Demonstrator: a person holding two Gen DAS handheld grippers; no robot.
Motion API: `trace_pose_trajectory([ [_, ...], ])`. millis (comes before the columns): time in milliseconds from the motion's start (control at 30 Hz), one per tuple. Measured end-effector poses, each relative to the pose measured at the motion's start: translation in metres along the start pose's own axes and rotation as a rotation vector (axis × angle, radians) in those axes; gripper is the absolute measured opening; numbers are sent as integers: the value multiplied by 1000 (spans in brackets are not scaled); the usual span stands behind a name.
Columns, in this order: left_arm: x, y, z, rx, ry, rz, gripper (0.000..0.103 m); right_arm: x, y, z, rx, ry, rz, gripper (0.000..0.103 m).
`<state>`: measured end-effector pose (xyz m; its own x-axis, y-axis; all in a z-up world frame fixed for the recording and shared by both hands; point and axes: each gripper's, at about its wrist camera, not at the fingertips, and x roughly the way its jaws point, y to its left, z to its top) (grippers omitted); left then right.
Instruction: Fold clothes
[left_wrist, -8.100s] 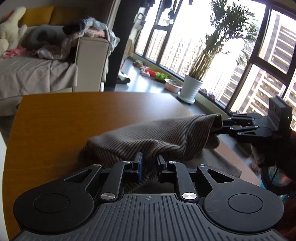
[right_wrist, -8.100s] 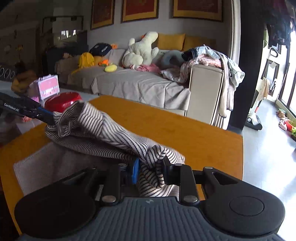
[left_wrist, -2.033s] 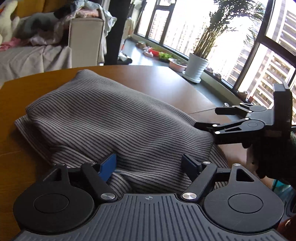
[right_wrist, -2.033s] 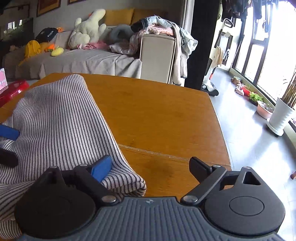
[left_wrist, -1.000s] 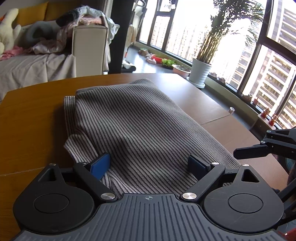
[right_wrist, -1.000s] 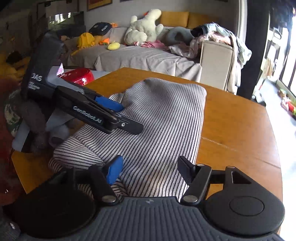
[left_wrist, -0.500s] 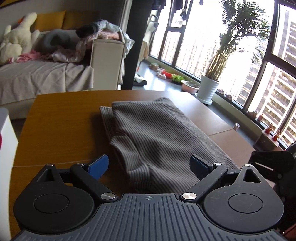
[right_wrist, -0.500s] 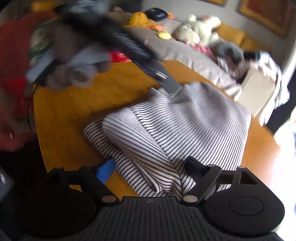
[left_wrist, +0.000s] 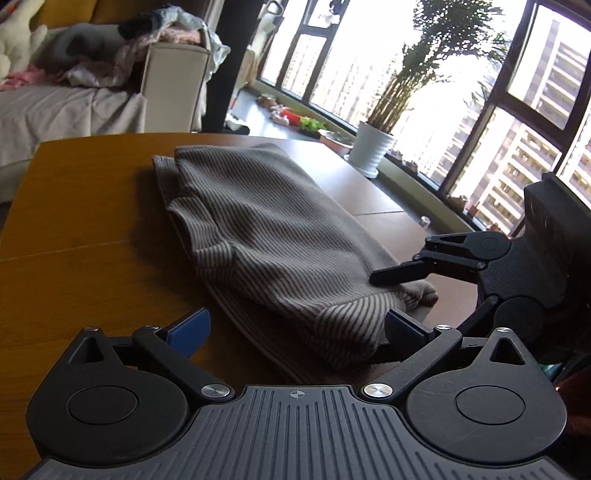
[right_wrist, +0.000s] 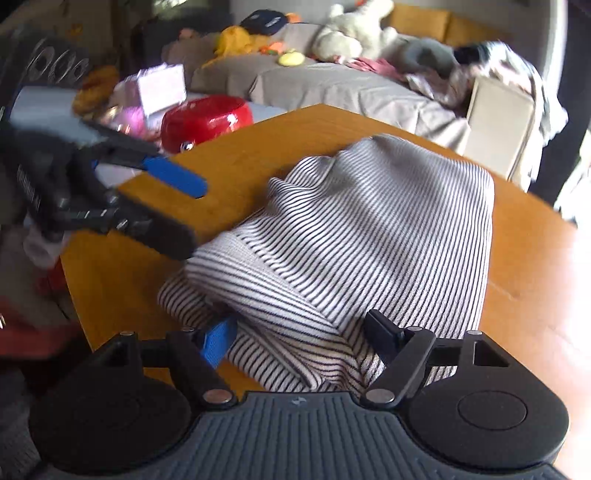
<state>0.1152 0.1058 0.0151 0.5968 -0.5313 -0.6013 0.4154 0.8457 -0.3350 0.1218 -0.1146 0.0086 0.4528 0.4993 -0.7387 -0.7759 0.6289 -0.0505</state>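
A wide wooden table (left_wrist: 85, 206) fills both views, and on it the striped garment (left_wrist: 266, 229) lies doubled into a long, layered bundle, its near end thick and rounded. I judge the fold to be partly made: the layers are stacked, though whether another fold is wanted I cannot settle. My left gripper (left_wrist: 295, 328) is spread wide and empty, low over the table at the bundle's near end. My right gripper (right_wrist: 299, 339) is also spread, its fingers straddling the bundle's corner without pinching it. Any further fold calls for closing on an edge. Eight seconds ago both grippers pinched the cloth and held it aloft; since then both have let go and it has come to rest flat.
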Motion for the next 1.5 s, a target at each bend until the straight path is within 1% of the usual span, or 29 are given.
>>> trace_pose_trajectory([
  [33,1,-2,-1,2,2,-13,103,-6,0,1,-5,-2,-7,70],
  [100,3,-7,-5,10,7,-38,103,-16,1,3,-15,-7,-25,64],
  [200,1,-9,-10,12,4,-59,103,-22,17,6,-92,-21,-42,66],
  [233,1,-9,-11,11,2,-64,103,-21,23,6,-131,-25,-44,73],
  [300,0,-9,-14,8,-4,-74,103,-15,34,6,-196,-16,-42,78],
  [367,-2,-9,-14,3,-11,-78,103,-5,47,4,-266,4,-64,78],
  [467,-6,-7,-14,13,-20,-73,103,7,64,-2,-400,-14,-136,79],
  [533,-9,-6,-15,23,-26,-67,103,11,68,-2,-433,-22,-146,79],
  [567,-10,-5,-15,28,-29,-64,103,12,68,0,-426,-16,-147,78],
  [600,-12,-5,-15,33,-32,-61,103,14,68,1,-416,-8,-147,71],
  [633,-13,-4,-15,39,-35,-58,103,15,65,5,-374,7,-135,66],
  [667,-15,-3,-16,44,-37,-55,103,15,57,10,-298,21,-112,64],
  [733,-18,-2,-16,54,-43,-49,103,16,38,19,-126,42,-58,59],
  [833,-23,-1,-17,70,-52,-40,103,14,2,25,127,48,41,53],
  [900,-26,1,-17,80,-58,-35,103,12,-21,27,287,50,106,51],
  [1000,-30,2,-18,96,-66,-26,103,13,-37,22,393,41,161,50],
  [1100,-21,1,-19,134,-49,-11,103,15,-44,20,440,35,195,50],
  [1167,-5,-6,-19,183,-30,33,103,14,-47,20,450,34,208,50],
  [1200,5,-10,-18,212,-21,74,103,13,-47,21,451,33,209,50],
  [1267,23,-18,-19,269,-7,164,103,7,-38,24,370,17,167,50],
  [1300,28,-17,-19,273,-5,186,103,2,-30,25,310,-2,132,51],
  [1367,32,-10,-12,203,0,165,103,-7,-7,20,118,-54,0,63],
  [1400,34,-7,-8,166,3,153,103,-11,5,18,18,-80,-69,74],
  [1467,31,5,-2,73,4,105,103,-6,23,2,-159,-82,-197,75],
  [1500,30,7,0,46,5,93,103,-3,32,-6,-246,-81,-261,75],
])
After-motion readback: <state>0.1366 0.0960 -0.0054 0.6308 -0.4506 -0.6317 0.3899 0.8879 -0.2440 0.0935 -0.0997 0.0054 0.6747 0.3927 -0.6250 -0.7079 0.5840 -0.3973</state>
